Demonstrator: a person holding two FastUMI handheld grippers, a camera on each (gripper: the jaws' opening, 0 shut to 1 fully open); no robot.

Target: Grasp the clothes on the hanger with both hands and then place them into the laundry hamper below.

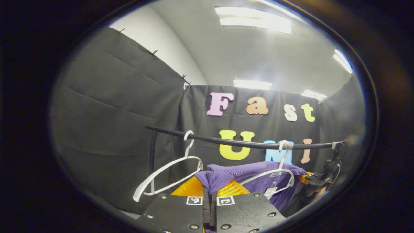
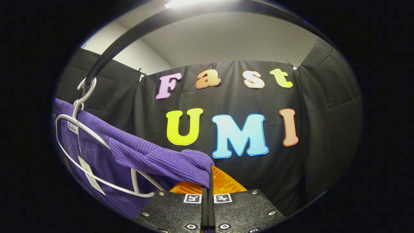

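- Left gripper (image 1: 209, 191): fingers closed on purple knit (image 1: 223, 176), lower centre.
- Right gripper (image 2: 209, 186): fingers pinching knit (image 2: 155, 158), lower centre.
- Knit draped over white hanger (image 2: 93, 136) on black rail (image 1: 245, 142).
- Empty hanger (image 1: 168, 171), left.

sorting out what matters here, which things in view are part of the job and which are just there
Part of the job:
purple garment
its hanger
left hand-held gripper, shut on the garment
right hand-held gripper, shut on the garment

Just there:
bare hanger
rail
ceiling lights
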